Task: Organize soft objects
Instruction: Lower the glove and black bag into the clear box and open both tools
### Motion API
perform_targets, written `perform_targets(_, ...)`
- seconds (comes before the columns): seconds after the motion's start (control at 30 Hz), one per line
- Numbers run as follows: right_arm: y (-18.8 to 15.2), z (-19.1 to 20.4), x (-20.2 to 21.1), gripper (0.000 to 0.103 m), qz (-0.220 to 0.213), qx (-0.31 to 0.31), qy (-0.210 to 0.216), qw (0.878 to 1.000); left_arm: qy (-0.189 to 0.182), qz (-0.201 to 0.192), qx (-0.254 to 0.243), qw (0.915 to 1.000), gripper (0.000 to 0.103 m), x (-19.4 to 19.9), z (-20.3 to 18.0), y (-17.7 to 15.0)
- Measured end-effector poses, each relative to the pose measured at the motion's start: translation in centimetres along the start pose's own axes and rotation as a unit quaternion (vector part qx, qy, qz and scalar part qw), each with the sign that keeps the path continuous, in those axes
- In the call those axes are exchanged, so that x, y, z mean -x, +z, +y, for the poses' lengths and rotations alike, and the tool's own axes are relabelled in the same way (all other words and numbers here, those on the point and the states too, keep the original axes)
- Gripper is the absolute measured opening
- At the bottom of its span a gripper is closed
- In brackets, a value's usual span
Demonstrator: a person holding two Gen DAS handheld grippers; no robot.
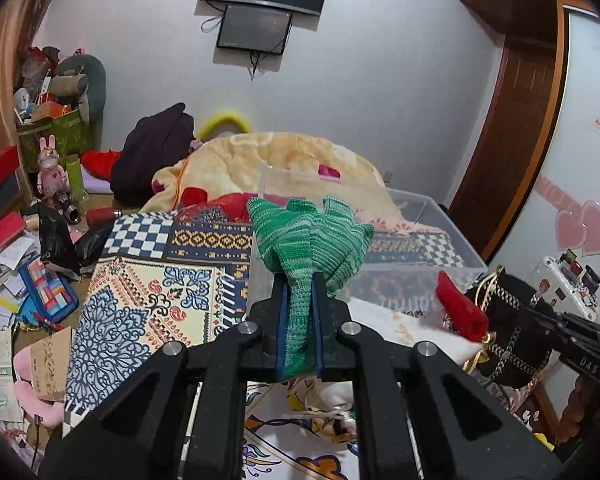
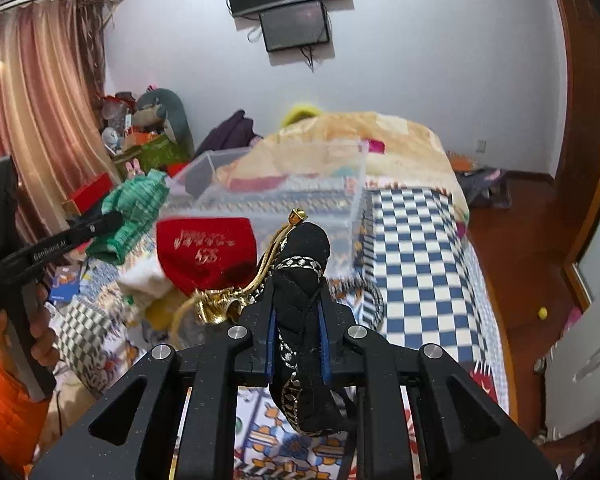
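L gripper (image 1: 299,292) is clamped on a green striped knitted cloth (image 1: 308,236), held up in the air w/ its bunched end fanning out past the tips. R gripper (image 2: 298,300) grips a black fabric pouch with silver trim and gold cord (image 2: 302,276), also lifted.

Likely step: drop both into the clear plastic storage bin (image 1: 440,232) on the bed, at 12–1 o'clock from L. Get well over the rim before letting go, one at a time.

In the way: red velvet pouch with gold lettering (image 2: 208,252) at 11 o'clock of R, near the bin's front wall; dangling cord may snag.
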State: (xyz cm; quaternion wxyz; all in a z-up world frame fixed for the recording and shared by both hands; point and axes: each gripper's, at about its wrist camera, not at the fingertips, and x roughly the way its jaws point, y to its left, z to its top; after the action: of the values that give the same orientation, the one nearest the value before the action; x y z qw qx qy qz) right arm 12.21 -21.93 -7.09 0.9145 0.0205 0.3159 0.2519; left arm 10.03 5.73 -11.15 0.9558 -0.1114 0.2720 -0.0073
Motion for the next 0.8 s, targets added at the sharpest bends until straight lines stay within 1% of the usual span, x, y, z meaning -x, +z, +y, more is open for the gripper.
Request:
perform_targets(0.2, 2.1, 1.1, 0.6, 0.015, -0.038, 0.013, 0.008, 0.999, -0.002, -0.015, -0.006, 0.9999, 0.01, 1.0, -0.4, 1.0)
perform_targets(0.37, 4.3, 1.8, -0.1, 0.015, -0.063, 0.027, 0.006, 0.998, 0.001, -0.023, -0.013, 0.9996, 0.01, 1.3, -0.7, 2.0)
perform_targets(0.6, 6.1, 1.9, -1.1, 0.015, -0.086, 0.03, -0.003, 0.996, 0.001, -0.036, -0.016, 0.9992, 0.01, 1.3, -0.8, 3.5)
perform_targets(0.8, 7.4, 1.9, -1.9, 0.015, -0.1, 0.033, -0.013, 0.994, -0.003, -0.039, -0.014, 0.9992, 0.01, 0.2, -1.0, 5.3)
